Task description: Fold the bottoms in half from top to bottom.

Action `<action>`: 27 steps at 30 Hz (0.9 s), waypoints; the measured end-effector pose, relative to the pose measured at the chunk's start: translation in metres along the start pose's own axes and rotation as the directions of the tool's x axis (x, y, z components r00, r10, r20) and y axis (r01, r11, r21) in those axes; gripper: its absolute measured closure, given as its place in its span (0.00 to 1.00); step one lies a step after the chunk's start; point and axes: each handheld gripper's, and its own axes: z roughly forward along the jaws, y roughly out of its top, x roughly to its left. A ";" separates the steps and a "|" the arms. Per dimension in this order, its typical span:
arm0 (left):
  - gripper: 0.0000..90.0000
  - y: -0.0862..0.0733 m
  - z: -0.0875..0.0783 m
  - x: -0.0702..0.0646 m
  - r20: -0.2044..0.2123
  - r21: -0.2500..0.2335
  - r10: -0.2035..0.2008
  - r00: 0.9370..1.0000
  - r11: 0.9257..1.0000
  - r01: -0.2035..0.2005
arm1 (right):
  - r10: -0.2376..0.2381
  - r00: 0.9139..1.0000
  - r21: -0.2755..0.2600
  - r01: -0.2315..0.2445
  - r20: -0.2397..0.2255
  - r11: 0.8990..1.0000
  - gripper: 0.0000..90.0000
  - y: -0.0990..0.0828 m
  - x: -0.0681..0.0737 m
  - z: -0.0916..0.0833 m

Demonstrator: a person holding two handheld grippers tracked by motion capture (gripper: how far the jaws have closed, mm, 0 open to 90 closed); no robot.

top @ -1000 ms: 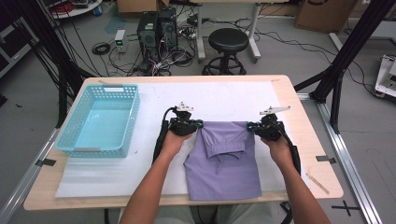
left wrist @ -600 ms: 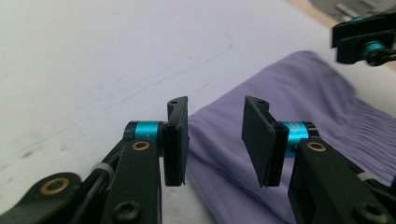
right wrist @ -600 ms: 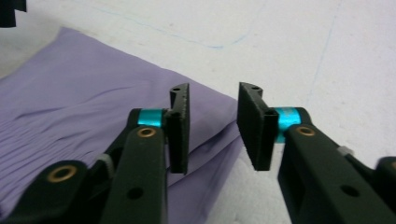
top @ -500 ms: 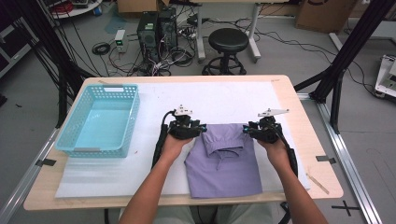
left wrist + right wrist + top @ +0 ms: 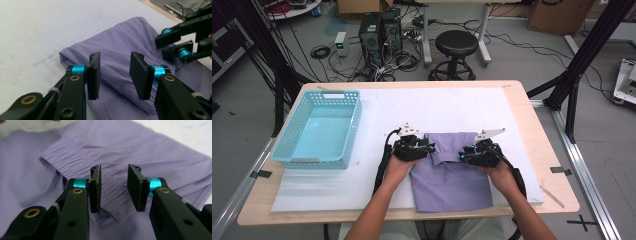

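A folded purple shirt (image 5: 451,177) lies on the white mat near the table's front edge, collar end away from me. My left gripper (image 5: 427,149) hovers over its upper left corner and my right gripper (image 5: 464,156) over its upper right. In the left gripper view the jaws (image 5: 115,75) have just been opening and stand apart above the shirt's folded edge (image 5: 120,42), gripping nothing; the right gripper (image 5: 172,46) shows beyond. The right gripper's jaws (image 5: 114,190) have likewise just been opening, and stand empty over a ribbed band (image 5: 65,162) of the cloth.
A light-blue plastic basket (image 5: 319,129) stands empty at the table's left. The white mat (image 5: 452,107) stretches bare behind the shirt. A black stool (image 5: 457,45) and cables sit on the floor beyond the far edge.
Both grippers were shut at the shirt's top corners; they have since opened and let go. The hands drifted slightly toward me, the right one also inward.
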 end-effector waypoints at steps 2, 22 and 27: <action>0.67 -0.002 -0.003 0.000 0.000 -0.003 0.002 1.000 1.000 -0.002 | -0.010 1.000 0.014 0.010 0.001 1.000 0.72 -0.002 0.003 0.002; 0.61 -0.012 -0.025 0.000 -0.012 -0.030 -0.002 1.000 1.000 0.001 | -0.087 0.993 0.019 0.089 -0.082 0.996 0.73 -0.031 0.026 -0.017; 0.61 -0.012 -0.027 -0.001 -0.013 -0.034 0.000 1.000 0.999 0.000 | -0.108 0.988 0.032 0.112 -0.107 0.993 0.74 -0.036 0.032 -0.024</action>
